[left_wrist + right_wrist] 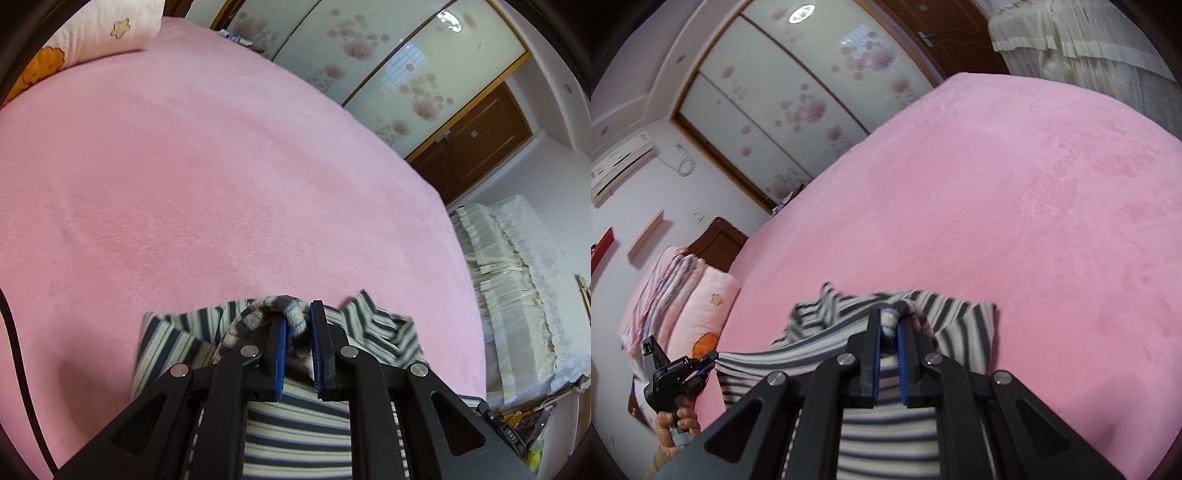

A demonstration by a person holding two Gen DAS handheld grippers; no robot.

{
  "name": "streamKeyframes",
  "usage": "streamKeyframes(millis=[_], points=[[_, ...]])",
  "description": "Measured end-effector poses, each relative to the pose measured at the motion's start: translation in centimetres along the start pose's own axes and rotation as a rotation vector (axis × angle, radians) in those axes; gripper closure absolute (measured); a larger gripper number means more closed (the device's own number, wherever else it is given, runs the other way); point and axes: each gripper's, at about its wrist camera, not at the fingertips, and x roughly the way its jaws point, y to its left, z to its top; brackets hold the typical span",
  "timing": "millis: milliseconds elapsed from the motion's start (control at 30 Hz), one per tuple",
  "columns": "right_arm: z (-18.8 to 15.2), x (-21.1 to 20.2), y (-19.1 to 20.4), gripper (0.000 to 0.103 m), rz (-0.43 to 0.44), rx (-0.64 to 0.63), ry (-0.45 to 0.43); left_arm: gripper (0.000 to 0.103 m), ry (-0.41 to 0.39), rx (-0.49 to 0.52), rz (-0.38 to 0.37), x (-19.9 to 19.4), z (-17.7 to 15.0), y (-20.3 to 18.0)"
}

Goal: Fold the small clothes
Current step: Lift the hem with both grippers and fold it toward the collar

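A small striped garment [295, 435], grey, dark and cream, hangs between both grippers above the pink bed [221, 184]. My left gripper [298, 325] is shut on its knitted ribbed edge [258, 314], bunched between the blue pads. My right gripper [889, 325] is shut on the same kind of ribbed edge [890, 317] at the garment's other side. The striped cloth [886, 435] drapes below and to the sides. The left gripper also shows in the right wrist view [679, 373], holding the garment's stretched edge, with the person's hand under it.
The pink bed [1034, 184] spreads ahead. Pillows [110, 29] lie at its head, also in the right wrist view [694, 306]. A flowered sliding wardrobe [388, 74] stands beyond the bed. A cream covered piece of furniture [517, 288] stands at the right.
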Motion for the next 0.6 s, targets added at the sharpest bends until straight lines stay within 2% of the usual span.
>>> streamKeyframes(millis=[133, 333, 533, 600], points=[[0.8, 1.9, -0.7, 0.096, -0.028, 0.006, 0.003, 0.093, 0.016, -0.017, 0.025, 3.6, 0.6, 0.3], [1.2, 5.0, -0.8, 0.096, -0.068, -0.003, 0.018, 0.093, 0.027, -0.073, 0.05, 6.6, 0.9, 1.6], [1.1, 7.2, -1.6, 0.096, -0.106, 0.031, 0.05, 0.093, 0.06, -0.182, 0.032, 9.2, 0.4, 3.3], [1.1, 7.7, -2.0, 0.092, -0.091, 0.057, 0.065, 0.089, 0.056, -0.213, 0.005, 9.7, 0.3, 3.6]])
